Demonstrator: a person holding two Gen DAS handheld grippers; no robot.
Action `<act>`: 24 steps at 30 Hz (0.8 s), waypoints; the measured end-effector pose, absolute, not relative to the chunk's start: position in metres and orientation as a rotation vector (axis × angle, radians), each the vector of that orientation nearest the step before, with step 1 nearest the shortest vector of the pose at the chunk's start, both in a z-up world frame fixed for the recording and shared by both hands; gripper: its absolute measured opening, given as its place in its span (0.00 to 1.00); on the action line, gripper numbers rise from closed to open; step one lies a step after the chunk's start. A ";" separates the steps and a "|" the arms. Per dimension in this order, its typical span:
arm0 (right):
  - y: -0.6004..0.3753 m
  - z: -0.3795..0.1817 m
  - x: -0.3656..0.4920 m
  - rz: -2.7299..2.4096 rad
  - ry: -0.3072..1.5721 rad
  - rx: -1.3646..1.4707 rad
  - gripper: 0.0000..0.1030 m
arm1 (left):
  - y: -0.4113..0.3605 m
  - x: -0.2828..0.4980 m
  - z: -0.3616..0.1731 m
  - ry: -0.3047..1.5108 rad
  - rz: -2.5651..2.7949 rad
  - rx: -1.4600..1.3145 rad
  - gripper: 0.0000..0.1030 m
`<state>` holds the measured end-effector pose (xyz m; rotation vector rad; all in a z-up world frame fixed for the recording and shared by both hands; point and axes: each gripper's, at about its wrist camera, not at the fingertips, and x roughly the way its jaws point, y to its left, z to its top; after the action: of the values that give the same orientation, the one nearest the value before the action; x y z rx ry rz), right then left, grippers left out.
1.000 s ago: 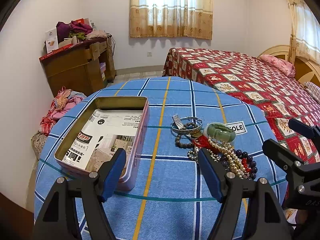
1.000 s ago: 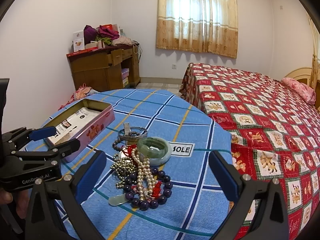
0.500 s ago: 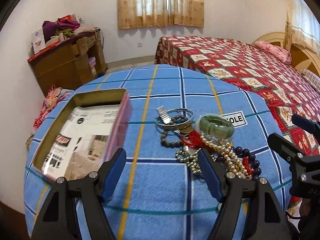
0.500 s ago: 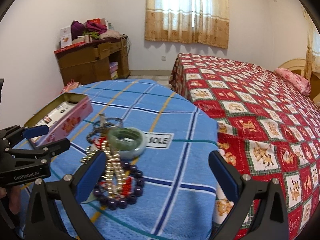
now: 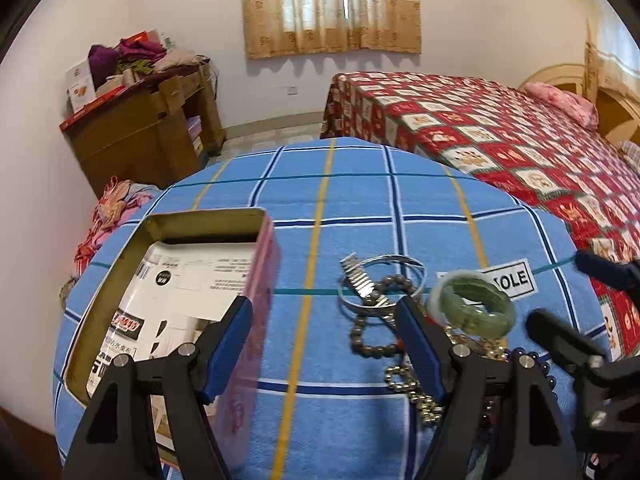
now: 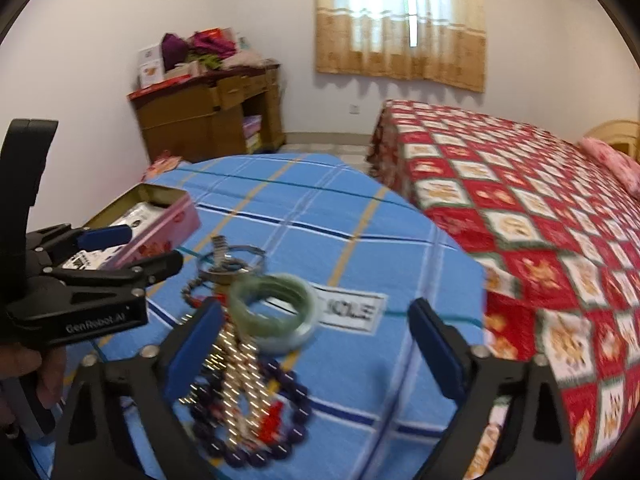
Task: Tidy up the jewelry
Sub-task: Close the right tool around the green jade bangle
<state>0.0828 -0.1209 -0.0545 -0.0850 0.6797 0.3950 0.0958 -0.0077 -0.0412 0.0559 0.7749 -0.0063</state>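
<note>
Your right gripper (image 6: 316, 344) hovers with jaws wide apart and empty, the jewelry pile (image 6: 244, 364) just below and slightly left of it; your left gripper (image 5: 324, 344), also spread and empty, sits between that pile and the one open tin (image 5: 132, 256); the right is nearer. One green bangle (image 6: 276, 304) lies flat; the beaded strands are too tangled to count.

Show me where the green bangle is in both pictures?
Left wrist view: the green bangle lies right of centre, just right of the left gripper's right-hand finger.
Right wrist view: it sits near the middle, between the open fingers of the right gripper.
Shared landmark: the white label lies just right of the bangle in both views.
</note>
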 end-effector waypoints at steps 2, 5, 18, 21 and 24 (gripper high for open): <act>-0.107 -0.059 0.088 0.431 0.704 -0.127 0.78 | -0.004 0.095 -0.042 0.775 -0.001 0.046 0.72; -0.091 -0.068 0.091 0.472 0.738 -0.191 0.66 | 0.002 0.093 -0.043 0.776 -0.003 0.037 0.72; -0.093 -0.066 0.085 0.490 0.712 -0.186 0.21 | 0.000 0.090 -0.045 0.776 -0.055 0.012 0.72; -0.105 -0.058 0.079 0.468 0.676 -0.134 0.21 | -0.002 0.088 -0.045 0.776 -0.060 0.013 0.71; -0.118 -0.052 0.074 0.446 0.653 -0.092 0.21 | -0.009 0.085 -0.045 0.784 -0.080 0.012 0.65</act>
<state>0.0737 -0.1183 -0.0522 -0.0917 0.6529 0.4456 0.0846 -0.0090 -0.0450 0.0124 0.7840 -0.0801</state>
